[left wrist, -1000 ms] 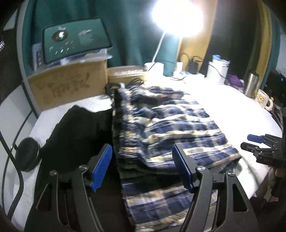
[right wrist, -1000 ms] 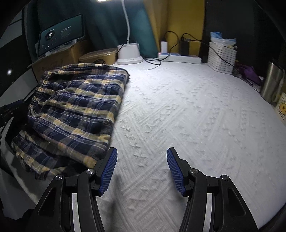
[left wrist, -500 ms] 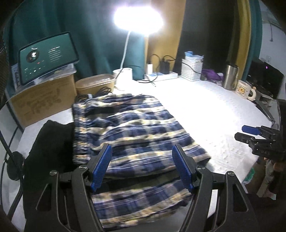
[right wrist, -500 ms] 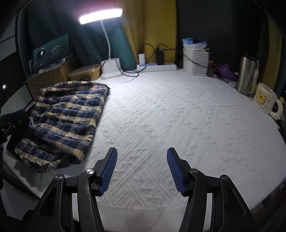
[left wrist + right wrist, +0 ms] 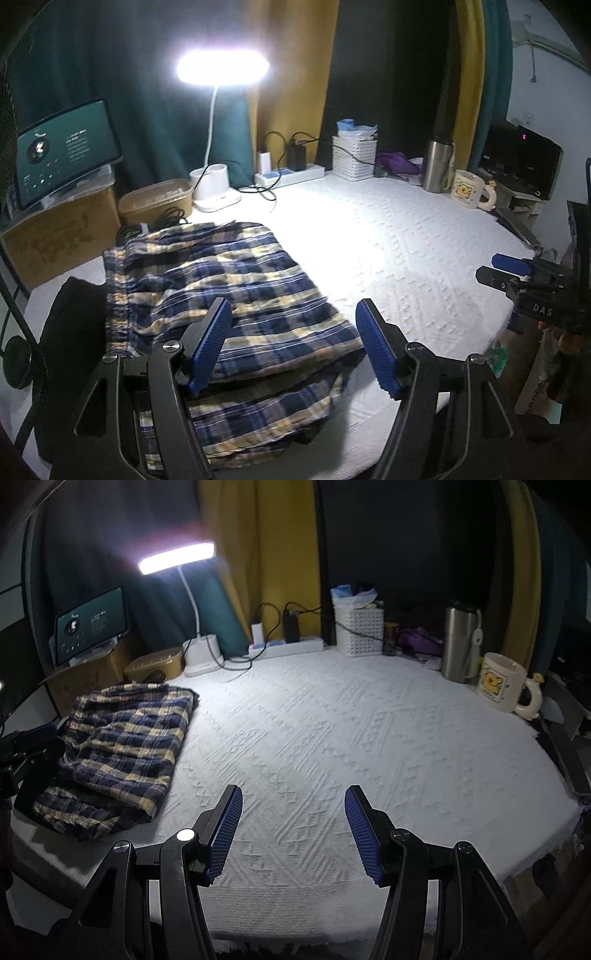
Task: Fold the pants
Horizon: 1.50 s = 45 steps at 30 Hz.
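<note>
Folded plaid pants (image 5: 221, 291) lie at nine o'clock on the white bedspread (image 5: 351, 738), beside a black garment (image 5: 74, 332). Your left gripper (image 5: 293, 345) and right gripper (image 5: 293, 830) hover wide open, empty.

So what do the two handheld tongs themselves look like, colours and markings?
Both the left tongs and right tongs have black angular frames with silver screws and two flat fingers faced with ribbed blue pads. Seen from the left camera, the right one's black body carries white lettering.
</note>
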Available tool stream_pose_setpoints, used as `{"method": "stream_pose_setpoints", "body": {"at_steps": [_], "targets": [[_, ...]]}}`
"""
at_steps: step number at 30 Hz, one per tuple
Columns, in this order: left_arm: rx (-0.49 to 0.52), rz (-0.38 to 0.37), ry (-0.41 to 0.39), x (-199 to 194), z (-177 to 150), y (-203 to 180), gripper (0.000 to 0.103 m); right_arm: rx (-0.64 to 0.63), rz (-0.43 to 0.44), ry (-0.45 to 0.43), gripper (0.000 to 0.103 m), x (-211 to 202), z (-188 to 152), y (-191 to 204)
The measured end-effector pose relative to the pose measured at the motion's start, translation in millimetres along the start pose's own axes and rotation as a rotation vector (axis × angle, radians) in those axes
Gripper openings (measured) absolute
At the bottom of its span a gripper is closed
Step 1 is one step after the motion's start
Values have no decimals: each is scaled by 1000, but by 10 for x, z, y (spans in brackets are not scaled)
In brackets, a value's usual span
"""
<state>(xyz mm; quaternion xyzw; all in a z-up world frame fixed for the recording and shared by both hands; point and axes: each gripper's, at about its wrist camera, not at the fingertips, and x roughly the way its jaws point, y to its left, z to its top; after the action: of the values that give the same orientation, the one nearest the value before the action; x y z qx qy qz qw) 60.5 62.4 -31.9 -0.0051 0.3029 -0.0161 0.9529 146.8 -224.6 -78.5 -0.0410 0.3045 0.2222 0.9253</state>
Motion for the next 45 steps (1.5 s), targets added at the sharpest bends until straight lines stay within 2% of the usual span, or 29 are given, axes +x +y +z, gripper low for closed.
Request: {"method": "stream_pose_setpoints", "body": {"at_steps": [8,12,13,17,20,24,28,31,34,45], "targets": [[22,-19,-60,-141,96,-165,71,9,-32,-60,60,-280,71,-108],[12,-19,-103,-242,158,-209,82,7,-51,-89,60,-425,112,-120],[14,-19,-111,-263,166,-218,82,6,-57,-101,62,-478,128,-127],[28,-11,-159,-392,229,-248,87,0,-80,-145,81,-651,171,-144],[24,3,-197,-491,267,-236,91,-2,-94,-172,81,-773,204,-152],[22,12,-253,-645,317,-236,91,-4,-104,-201,82,-917,251,-137],[4,37,-302,-765,350,-226,92,-3,-116,-239,89,-1072,294,-101],[-10,44,-335,-859,372,-211,93,-9,-124,-269,90,-1191,323,-69],[-13,49,-357,-925,384,-218,97,-14,-130,-293,91,-1306,349,-41],[-37,90,-435,-1148,394,-197,100,-22,-191,-395,99,-1753,421,34]]}}
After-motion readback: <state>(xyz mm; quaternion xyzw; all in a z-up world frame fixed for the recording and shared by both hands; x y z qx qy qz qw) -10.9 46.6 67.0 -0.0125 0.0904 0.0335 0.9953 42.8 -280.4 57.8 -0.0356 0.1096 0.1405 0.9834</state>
